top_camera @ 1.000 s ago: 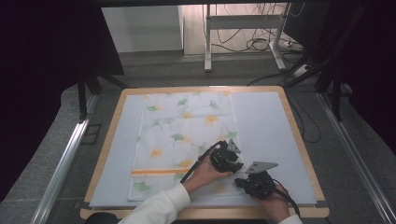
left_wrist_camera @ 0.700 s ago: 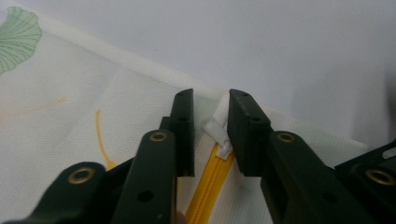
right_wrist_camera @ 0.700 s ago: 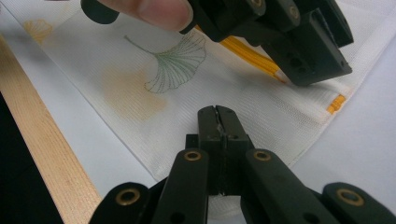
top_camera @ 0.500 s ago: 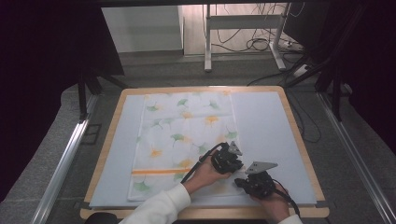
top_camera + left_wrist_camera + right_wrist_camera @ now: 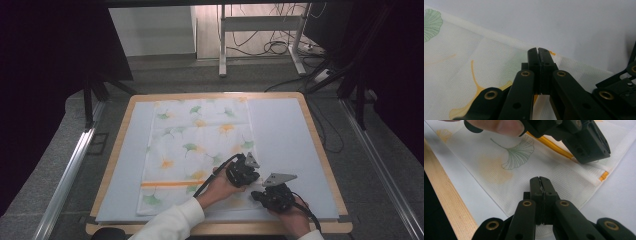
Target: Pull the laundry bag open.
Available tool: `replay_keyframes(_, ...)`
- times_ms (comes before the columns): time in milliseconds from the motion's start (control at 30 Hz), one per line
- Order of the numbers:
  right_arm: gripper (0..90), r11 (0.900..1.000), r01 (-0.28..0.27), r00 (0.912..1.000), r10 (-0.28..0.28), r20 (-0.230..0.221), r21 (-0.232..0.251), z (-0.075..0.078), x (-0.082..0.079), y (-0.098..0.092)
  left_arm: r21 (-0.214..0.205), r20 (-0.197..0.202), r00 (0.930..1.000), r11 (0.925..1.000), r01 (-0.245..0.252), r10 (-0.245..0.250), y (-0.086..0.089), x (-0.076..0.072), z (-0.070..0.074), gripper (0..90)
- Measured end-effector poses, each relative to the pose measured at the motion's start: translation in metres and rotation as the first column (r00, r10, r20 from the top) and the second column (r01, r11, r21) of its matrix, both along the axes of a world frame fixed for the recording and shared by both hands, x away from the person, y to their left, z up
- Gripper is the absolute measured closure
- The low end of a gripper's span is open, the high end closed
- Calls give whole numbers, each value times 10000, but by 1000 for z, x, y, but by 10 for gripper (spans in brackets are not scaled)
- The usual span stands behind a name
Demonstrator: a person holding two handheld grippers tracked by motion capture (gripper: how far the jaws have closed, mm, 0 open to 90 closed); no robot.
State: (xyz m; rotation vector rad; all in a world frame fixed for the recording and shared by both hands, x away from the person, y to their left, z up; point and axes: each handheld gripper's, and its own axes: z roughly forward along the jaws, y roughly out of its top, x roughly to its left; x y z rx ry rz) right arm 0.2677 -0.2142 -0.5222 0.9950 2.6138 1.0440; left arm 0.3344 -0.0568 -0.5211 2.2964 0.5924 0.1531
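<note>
Jaws on both the left gripper [image 5: 538, 53] and right gripper [image 5: 540, 182] look pressed together over the cloth's [image 5: 197, 150] near right corner, so confirm each actually pinches fabric, then lift together evenly.

black hand-held gripper [image 5: 248, 170] with brass rivets, grey plate; white sleeve [image 5: 170, 225].

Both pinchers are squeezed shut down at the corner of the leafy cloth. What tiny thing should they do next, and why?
Probably lift a little together. The left gripper is shut at the cloth's right edge, and the right gripper looks shut on its near corner. The cloth lies flat on the white mat, so a small lift would show whether both really hold it.
</note>
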Motion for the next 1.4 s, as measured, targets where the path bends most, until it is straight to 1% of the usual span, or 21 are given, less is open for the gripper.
replay_keyframes(67, 888, 10000, 0, 10000, 0, -2, -6, 0, 0, 0, -9, -61, 10000, 10000, 25, -25, 1, 1, 0, 900)
replay_keyframes(100, 887, 10000, -2, 10000, 2, -2, -6, 0, 0, 0, -145, -79, 10000, 9999, -33, 32, 1, 1, 0, 900)
replay_keyframes(233, 888, 10000, 1, 10000, -1, 13, -19, 0, 0, 0, -62, -31, 10000, 10000, 30, -31, 2, 0, 1, 900)
replay_keyframes(367, 887, 10000, -4, 10000, 4, 6, -18, 0, 0, 0, -206, -20, 10000, 9998, -18, 17, 3, 0, 1, 900)
replay_keyframes(567, 888, 10000, -3, 10000, 3, -19, -1, 0, 0, 0, -198, -69, 10000, 9998, -19, 18, 3, 0, 0, 900)
replay_keyframes(833, 888, 10000, 61, 10000, -61, -63, 27, 0, 1, -1, -94, -10, 10000, 10000, 4, -4, 4, 0, 0, 900)
replay_keyframes(867, 889, 9998, 181, 9997, -179, -134, 121, -1, 1, -1, -34, 17, 10000, 10000, 8, -7, 4, 0, 1, 900)
replay_keyframes(967, 889, 9996, 236, 9995, -233, -207, 144, -1, 1, -1, 56, 41, 10000, 10000, 24, -24, 5, 1, 1, 900)
replay_keyframes(1033, 890, 9992, 334, 9988, -325, -364, 228, -1, 2, -2, 144, 87, 9999, 9999, 55, -56, 6, 1, 1, 900)
replay_keyframes(1200, 890, 9985, 434, 9978, -417, -522, 321, -1, 4, -3, 72, 56, 10000, 10000, 5, -6, 7, 1, 0, 900)
replay_keyframes(1267, 889, 9972, 593, 9955, -556, -773, 461, 0, 6, -5, 86, 69, 10000, 10000, 29, -29, 7, 1, 0, 900)
replay_keyframes(1300, 889, 9972, 593, 9955, -556, -773, 461, 0, 6, -5, 77, 72, 10000, 10000, 30, -31, 7, 1, 0, 900)
replay_keyframes(1333, 889, 9957, 834, 9950, -809, -581, 413, 3, 9, -7, 10, 78, 10000, 10000, 17, -17, 6, 1, -1, 900)
replay_keyframes(1367, 889, 9957, 834, 9950, -809, -581, 413, 3, 9, -7, 10, 78, 10000, 10000, 17, -17, 6, 1, -1, 900)
replay_keyframes(1400, 889, 9929, 1021, 9935, -987, -571, 602, 5, 12, -9, 14, 52, 10000, 10000, 20, -20, 6, 1, -1, 900)
